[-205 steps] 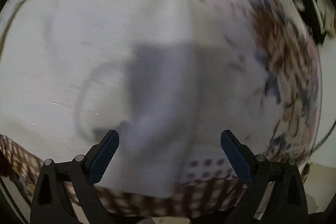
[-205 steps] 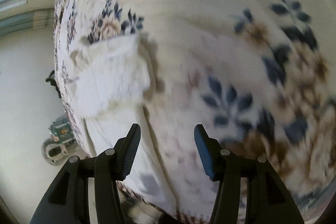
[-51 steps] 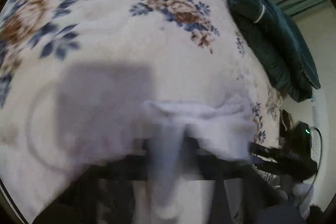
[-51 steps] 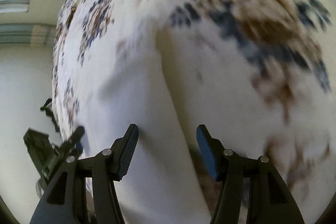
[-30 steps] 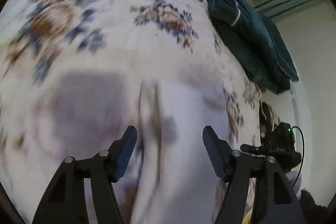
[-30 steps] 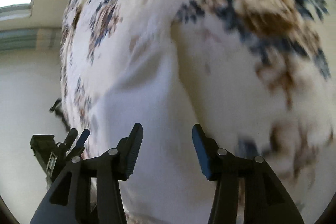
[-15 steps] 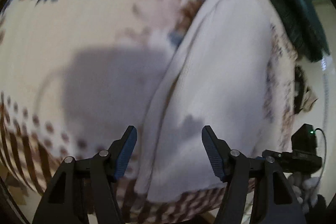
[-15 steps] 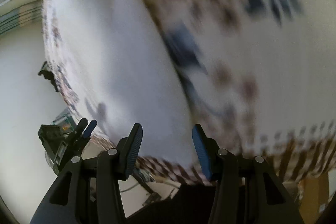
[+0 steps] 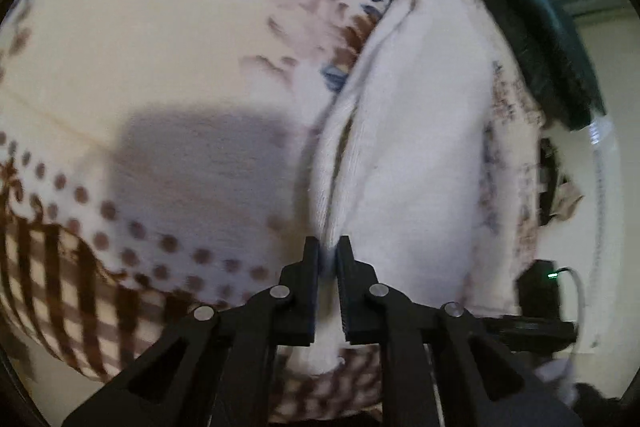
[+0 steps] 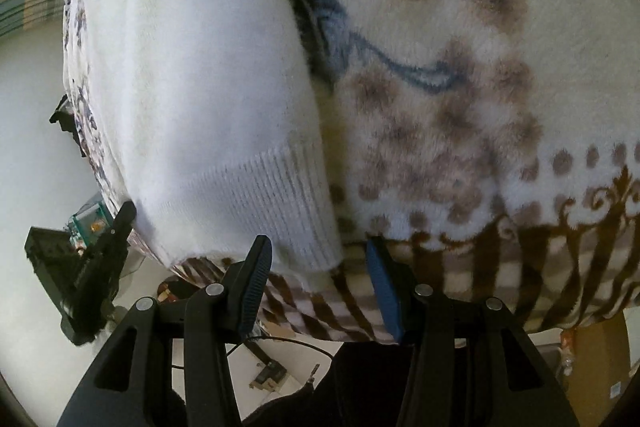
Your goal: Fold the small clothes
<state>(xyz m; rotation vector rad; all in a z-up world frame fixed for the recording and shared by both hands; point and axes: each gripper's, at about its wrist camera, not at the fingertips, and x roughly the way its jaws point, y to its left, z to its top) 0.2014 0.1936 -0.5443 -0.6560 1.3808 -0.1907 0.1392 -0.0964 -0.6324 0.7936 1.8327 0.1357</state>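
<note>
Now the white knit garment (image 9: 420, 155) lies lengthwise on a floral fleece blanket (image 9: 180, 59), its ribbed hem (image 10: 256, 203) near the blanket's brown checked border (image 10: 500, 267). The left hand-held gripper (image 9: 328, 255) is clenched on a raised fold along the garment's left edge, with the fabric pinched between its two fingers. The right hand-held gripper (image 10: 316, 259) is released, its blue-padded fingers spread wide at the corner of the ribbed hem; whether they touch the fabric is unclear. In the left wrist view a dark green cloth (image 9: 532, 39) lies at the blanket's far right edge, well apart from the garment, and a black device (image 9: 538, 287) shows a green light.
</note>
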